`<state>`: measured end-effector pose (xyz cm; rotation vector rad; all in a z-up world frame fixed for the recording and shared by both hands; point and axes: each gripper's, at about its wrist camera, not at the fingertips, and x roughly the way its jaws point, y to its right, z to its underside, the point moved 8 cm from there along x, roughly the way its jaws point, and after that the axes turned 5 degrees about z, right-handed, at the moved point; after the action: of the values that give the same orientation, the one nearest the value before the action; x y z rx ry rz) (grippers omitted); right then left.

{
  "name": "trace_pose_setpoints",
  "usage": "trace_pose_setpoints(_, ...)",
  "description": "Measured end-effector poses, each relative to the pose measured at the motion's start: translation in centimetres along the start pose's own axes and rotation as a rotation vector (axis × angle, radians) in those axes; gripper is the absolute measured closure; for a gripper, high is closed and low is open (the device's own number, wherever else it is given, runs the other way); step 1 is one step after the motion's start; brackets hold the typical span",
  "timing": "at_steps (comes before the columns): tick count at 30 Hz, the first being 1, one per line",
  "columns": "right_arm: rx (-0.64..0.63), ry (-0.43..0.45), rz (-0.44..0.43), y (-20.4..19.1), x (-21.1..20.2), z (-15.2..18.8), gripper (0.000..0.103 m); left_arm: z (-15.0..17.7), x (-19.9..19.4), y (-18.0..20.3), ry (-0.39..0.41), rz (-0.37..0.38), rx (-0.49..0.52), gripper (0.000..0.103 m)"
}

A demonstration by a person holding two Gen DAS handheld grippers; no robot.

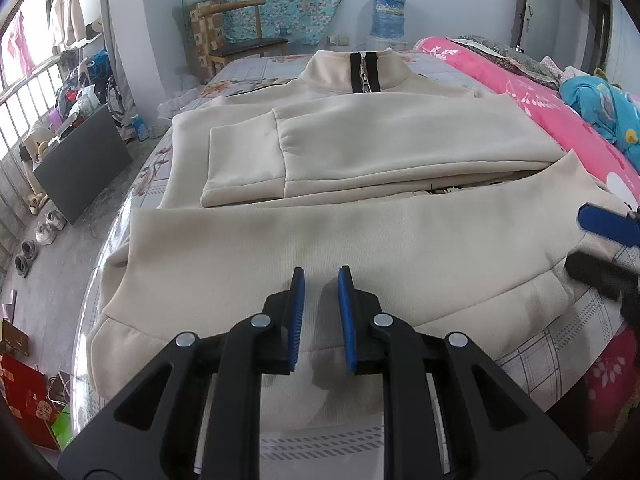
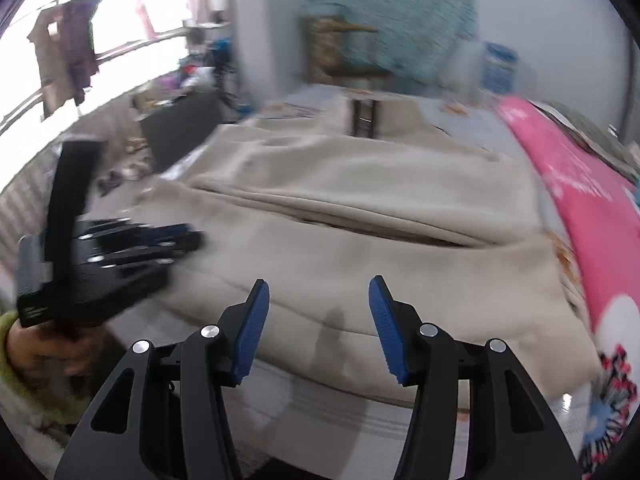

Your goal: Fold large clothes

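A cream zip-neck sweatshirt (image 1: 360, 152) lies flat on the bed (image 1: 248, 68), collar at the far end, sleeve folded across its chest, hem folded up.

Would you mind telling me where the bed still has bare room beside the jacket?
Bare sheet shows by the jacket hem's near right corner, and beyond the collar toward the chair. The right side is crowded by the pink quilt.

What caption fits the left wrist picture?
Left gripper hovers open over a beige jacket on the bed.
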<state>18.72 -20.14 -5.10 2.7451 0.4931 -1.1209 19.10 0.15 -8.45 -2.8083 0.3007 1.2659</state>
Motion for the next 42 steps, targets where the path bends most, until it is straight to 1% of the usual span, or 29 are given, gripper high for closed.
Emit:
trace_pose_setpoints(2,-0.025,-0.042,0.001,-0.9,1.1,0.8,0.052,0.0,0.0,0.0,0.001,-0.001,0.000,0.086)
trace_pose_setpoints(3,-0.039,-0.088,0.015,-1.1,2.5,1.7,0.051,0.0,0.0,0.0,0.001,-0.001,0.000,0.086)
trace_pose_setpoints(4,-0.043,-0.095,0.026,-1.1,3.1,2.1,0.051,0.0,0.0,0.0,0.000,0.001,0.000,0.086)
trace_pose_setpoints(5,-0.048,-0.083,0.034,-1.1,2.9,2.1,0.051,0.0,0.0,0.0,0.000,0.002,0.001,0.086)
trace_pose_setpoints(7,-0.049,-0.095,0.053,-1.2,2.5,1.6,0.051,-0.1,0.0,-0.1,-0.001,0.003,0.002,0.086)
trace_pose_setpoints(8,-0.046,-0.078,0.050,-1.4,2.0,1.0,0.051,-0.1,0.0,-0.1,-0.001,0.004,0.002,0.086)
trace_pose_setpoints(11,-0.063,-0.004,-0.013,-3.0,0.2,0.0,0.051,-0.1,0.0,0.0,0.004,0.004,-0.001,0.086)
trace_pose_setpoints(12,-0.075,0.002,-0.022,-3.4,0.0,-0.1,0.051,-0.1,0.0,-0.1,0.003,0.002,0.001,0.086)
trace_pose_setpoints(13,-0.093,-0.010,-0.017,-3.8,0.5,0.2,0.051,-0.1,0.0,-0.1,0.003,0.003,0.001,0.086)
trace_pose_setpoints(15,-0.121,-0.081,0.014,-4.2,2.4,1.7,0.051,-0.1,0.0,-0.1,0.003,0.005,0.000,0.086)
trace_pose_setpoints(16,-0.107,-0.080,0.012,-4.1,3.1,2.2,0.049,-0.1,0.0,-0.1,0.003,0.006,-0.001,0.086)
trace_pose_setpoints(17,-0.099,-0.068,0.013,-4.1,3.0,2.2,0.049,-0.1,0.0,-0.1,0.003,0.007,-0.002,0.086)
trace_pose_setpoints(19,-0.106,-0.081,0.023,-4.1,2.9,2.0,0.049,-0.2,-0.1,-0.2,0.004,0.015,-0.002,0.084)
trace_pose_setpoints(20,-0.101,-0.084,0.023,-4.2,2.8,2.0,0.049,-0.2,-0.2,-0.2,0.004,0.021,-0.004,0.082)
trace_pose_setpoints(21,-0.094,-0.088,0.020,-4.2,2.7,2.0,0.049,-0.2,-0.4,-0.3,0.007,0.033,-0.009,0.073)
trace_pose_setpoints(22,-0.087,-0.087,0.018,-4.1,2.4,1.9,0.049,-0.2,-0.7,-0.3,0.017,0.044,-0.014,0.068)
trace_pose_setpoints(23,-0.075,-0.079,0.018,-3.9,1.8,1.7,0.048,-0.4,-1.5,-0.3,0.045,0.065,-0.017,0.066)
trace_pose_setpoints(24,-0.066,-0.067,0.026,-3.7,1.3,1.6,0.048,-0.5,-2.1,-0.3,0.067,0.080,-0.016,0.061)
trace_pose_setpoints(25,-0.053,-0.048,0.038,-3.3,0.7,1.4,0.046,-0.7,-2.8,-0.1,0.090,0.098,-0.011,0.051)
trace_pose_setpoints(26,-0.043,-0.036,0.047,-2.9,0.3,1.2,0.042,-0.7,-3.2,0.1,0.102,0.114,-0.006,0.045)
trace_pose_setpoints(27,-0.019,-0.016,0.063,-2.2,-0.3,1.1,0.040,-0.6,-3.5,0.5,0.105,0.141,0.005,0.034)
trace_pose_setpoints(30,0.039,-0.002,0.104,-0.4,-0.6,1.3,0.033,0.5,-2.2,1.7,0.040,0.149,0.052,0.028)
trace_pose_setpoints(32,0.058,-0.038,0.138,0.5,0.4,2.3,0.030,1.5,-0.7,2.0,-0.017,0.119,0.075,0.023)
trace_pose_setpoints(33,0.058,-0.069,0.157,0.8,1.2,3.1,0.029,1.6,-0.7,2.1,0.010,0.097,0.093,0.019)
trace_pose_setpoints(34,0.060,-0.076,0.165,0.9,1.9,3.5,0.028,1.7,-0.6,2.1,0.012,0.080,0.100,0.016)
trace_pose_setpoints(35,0.059,-0.053,0.171,0.9,1.8,3.6,0.028,1.7,-0.4,2.1,0.011,0.078,0.095,0.015)
trace_pose_setpoints(38,0.075,-0.051,0.176,1.2,1.3,3.3,0.028,1.7,-0.3,1.9,0.002,0.080,0.087,0.012)
trace_pose_setpoints(40,0.105,-0.010,0.196,2.0,0.3,2.6,0.027,1.8,-0.3,1.8,0.005,0.074,0.089,0.010)
trace_pose_setpoints(42,0.136,0.039,0.223,3.2,-0.7,2.0,0.022,1.9,-0.4,1.7,0.011,0.065,0.092,0.009)
